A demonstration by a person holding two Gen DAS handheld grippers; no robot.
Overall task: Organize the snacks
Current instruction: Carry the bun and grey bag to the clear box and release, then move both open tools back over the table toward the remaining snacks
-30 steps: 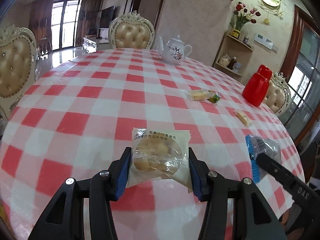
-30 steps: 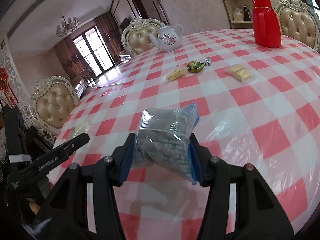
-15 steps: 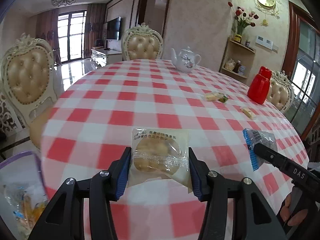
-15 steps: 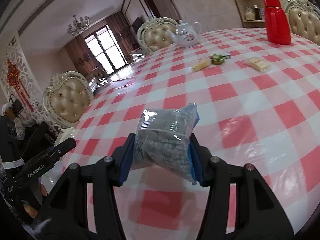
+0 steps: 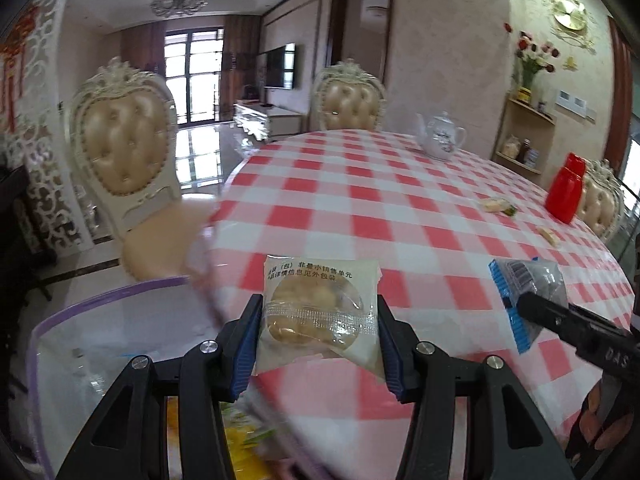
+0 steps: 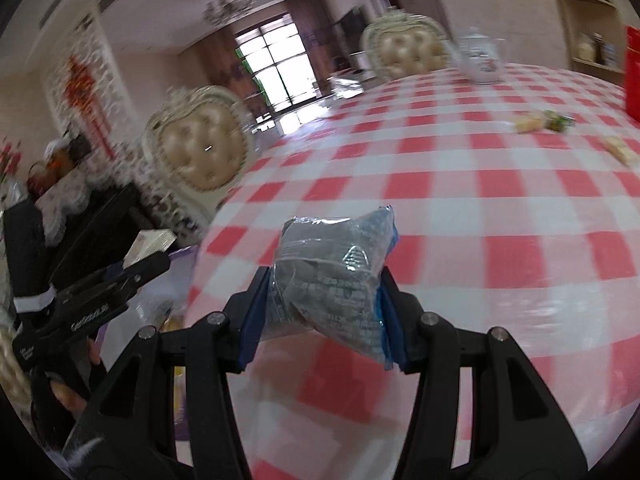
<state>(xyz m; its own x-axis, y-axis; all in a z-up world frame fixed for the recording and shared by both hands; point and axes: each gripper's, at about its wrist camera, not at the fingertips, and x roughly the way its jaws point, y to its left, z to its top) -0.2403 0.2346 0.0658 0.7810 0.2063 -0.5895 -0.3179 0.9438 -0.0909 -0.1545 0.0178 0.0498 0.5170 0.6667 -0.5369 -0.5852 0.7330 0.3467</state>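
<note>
Both hands are carrying snacks at once. The left hand-held gripper (image 5: 318, 334) is pinching a cake pack (image 5: 320, 312) between its blue ribbed pads, holding it above the near edge of the bench (image 5: 360, 208). The right hand-held gripper (image 6: 322, 314) is pinching a dark pack (image 6: 334, 276) the same way, also clear of the cloth. Down to the left, off the bench edge, a clear bin (image 5: 100, 332) with a purple rim is sitting open, and yellow and orange wrappers are showing inside it, blurred; so some snacks look sorted already. Both packs are probably heading there, with the left one nearer to it. Left to do: dropping these two, then fetching the yellow snack (image 6: 528, 124), the green candy (image 6: 558, 122) touching it, and a pale bar (image 6: 620, 150) lying near the far side by the red jug (image 5: 566, 188). The task looks roughly midway. The cake pack is flat, glossy film, part white with printed text, part clear, showing a round golden cake. The dark pack is puffy, crinkly plastic with a blue serrated seam and grey printing. The cloth is a slick red-and-white check under shiny film. A white porcelain teapot (image 5: 440, 140) is standing at the back.
</note>
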